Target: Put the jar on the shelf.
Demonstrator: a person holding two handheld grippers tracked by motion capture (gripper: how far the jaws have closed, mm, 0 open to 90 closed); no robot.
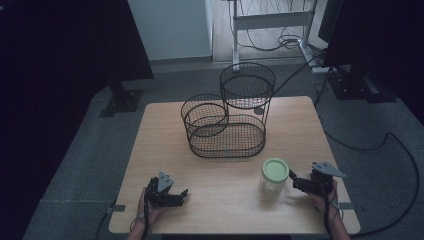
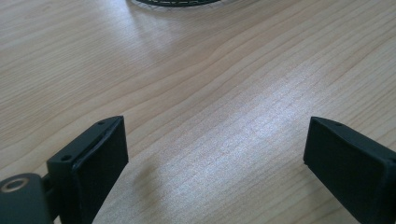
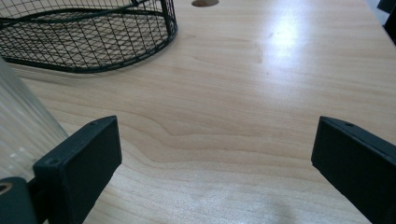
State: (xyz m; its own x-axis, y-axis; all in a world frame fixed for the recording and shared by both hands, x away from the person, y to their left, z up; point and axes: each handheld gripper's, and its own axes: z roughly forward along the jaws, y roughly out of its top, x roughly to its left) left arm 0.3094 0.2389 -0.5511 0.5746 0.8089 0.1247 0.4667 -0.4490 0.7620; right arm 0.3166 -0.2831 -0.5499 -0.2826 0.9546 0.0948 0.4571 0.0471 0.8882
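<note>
A clear ribbed glass jar (image 1: pixel 274 181) with a pale green lid (image 1: pixel 275 169) stands on the wooden table (image 1: pixel 165 145), front right of centre. My right gripper (image 1: pixel 296 181) lies just right of it, open, nothing between its jaws. In the right gripper view the jar's ribbed wall (image 3: pixel 23 135) sits at the left edge, beside the left pad (image 3: pixel 81 163). My left gripper (image 1: pixel 181 196) rests near the front left edge, open and empty; its view has bare wood between the pads (image 2: pixel 98 161).
A black wire basket stand (image 1: pixel 227 135) with three tiers occupies the table's middle and back; its low oval tray (image 3: pixel 88 37) is ahead-left of the right gripper. A hole in the tabletop (image 3: pixel 204 3) lies beyond. Cables cross the floor at right.
</note>
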